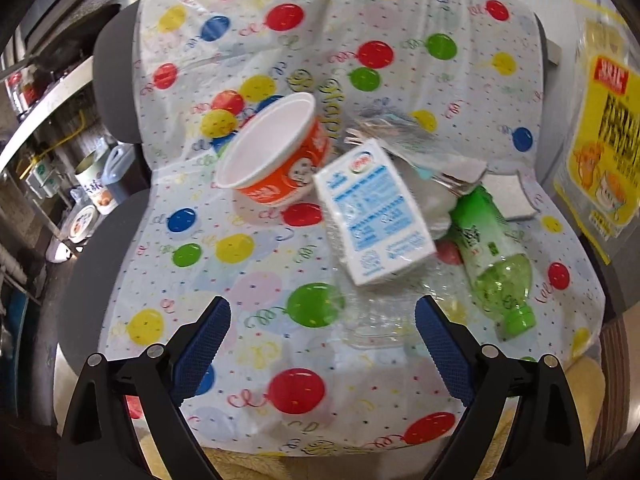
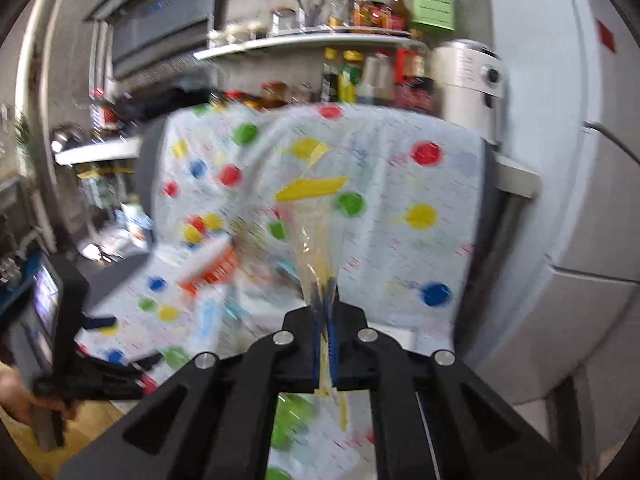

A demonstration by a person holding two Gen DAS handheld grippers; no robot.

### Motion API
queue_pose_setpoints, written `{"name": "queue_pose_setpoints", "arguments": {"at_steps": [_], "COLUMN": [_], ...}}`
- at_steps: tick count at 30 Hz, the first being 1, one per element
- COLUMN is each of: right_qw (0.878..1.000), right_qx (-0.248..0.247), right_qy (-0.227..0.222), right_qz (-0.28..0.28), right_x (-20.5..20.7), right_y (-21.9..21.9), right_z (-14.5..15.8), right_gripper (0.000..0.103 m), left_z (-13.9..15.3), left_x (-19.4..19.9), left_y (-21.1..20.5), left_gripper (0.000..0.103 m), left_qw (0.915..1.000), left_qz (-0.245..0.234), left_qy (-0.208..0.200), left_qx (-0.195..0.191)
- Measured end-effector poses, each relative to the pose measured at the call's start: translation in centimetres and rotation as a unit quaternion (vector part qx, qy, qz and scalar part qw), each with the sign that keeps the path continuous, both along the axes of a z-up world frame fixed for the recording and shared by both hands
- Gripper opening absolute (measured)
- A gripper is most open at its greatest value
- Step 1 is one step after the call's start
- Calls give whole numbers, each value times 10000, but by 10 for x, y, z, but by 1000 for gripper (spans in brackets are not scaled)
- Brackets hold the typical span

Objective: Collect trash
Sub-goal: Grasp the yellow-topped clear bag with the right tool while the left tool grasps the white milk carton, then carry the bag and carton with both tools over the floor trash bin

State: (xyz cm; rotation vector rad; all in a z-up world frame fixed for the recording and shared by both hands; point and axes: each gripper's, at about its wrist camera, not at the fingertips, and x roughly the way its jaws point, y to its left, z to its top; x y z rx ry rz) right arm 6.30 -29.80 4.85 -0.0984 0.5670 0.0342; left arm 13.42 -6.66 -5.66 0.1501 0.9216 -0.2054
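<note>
A chair draped in a balloon-print plastic sheet [image 1: 256,264] carries the trash. An orange and white paper cup [image 1: 272,160] lies on its side, with a white and blue carton [image 1: 374,216] next to it. Right of the carton are a green plastic bottle [image 1: 496,260] and a silvery wrapper [image 1: 400,132], and below it a crumpled clear plastic piece [image 1: 376,320]. My left gripper [image 1: 322,308] hovers open just above the clear plastic, holding nothing. My right gripper [image 2: 325,304] is shut on a clear wrapper with yellow print [image 2: 316,240], raised above the seat.
A clear bag with a yellow and red label [image 1: 600,140] hangs at the right edge. Dark chair padding [image 1: 116,52] shows beside the sheet. Behind the chair are shelves of bottles [image 2: 360,12], a white appliance [image 2: 468,80] and a large white cabinet [image 2: 560,160]. A hand [image 2: 16,396] grips the left tool.
</note>
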Motion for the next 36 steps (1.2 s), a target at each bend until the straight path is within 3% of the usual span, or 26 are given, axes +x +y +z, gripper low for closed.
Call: {"name": "queue_pose_setpoints", "arguments": {"at_steps": [7,13,21,22,23,24,28,30,32,36], "right_qw": [9992,9984,9975,9974,9972,9971,9964,9960,9951,9929], "right_qx": [67,369,586,602,621,634,726,791,881,896], "right_qy": [206,136,164,180,192,200,166,54,-159,-479], "right_qz": [-337,-399,-352,-355,-363,-370,-404,-412,-428,-625], "right_x": [-13,-10,-4,-3,-3,-3,-7,-12,-20,-39], "right_y": [-25,-36,-45,-45,-45,-45,-46,-48,-51,-59], "right_z": [-48,-62,-69,-70,-70,-71,-67,-62,-53,-38], "right_gripper": [3,3,3,3,3,3,3,3,3,3], "left_z": [-11,-39,-54,-55,-57,-57,-42,-16,6,45], "left_x": [12,29,41,42,43,43,45,37,28,2], "left_y": [-26,-75,-110,-112,-113,-114,-98,-75,-57,-34], "left_gripper": [89,90,89,87,75,70,49,48,46,43], "left_qw": [9996,9977,9828,9796,9762,9766,9850,9922,9941,9900], "left_qz": [-56,35,203,223,231,190,181,118,-42,-440], "left_qy": [-27,-137,-679,-779,-844,-841,-806,-946,-1054,-1232], "left_qx": [-273,658,1707,1841,1985,1971,1516,803,250,-519]}}
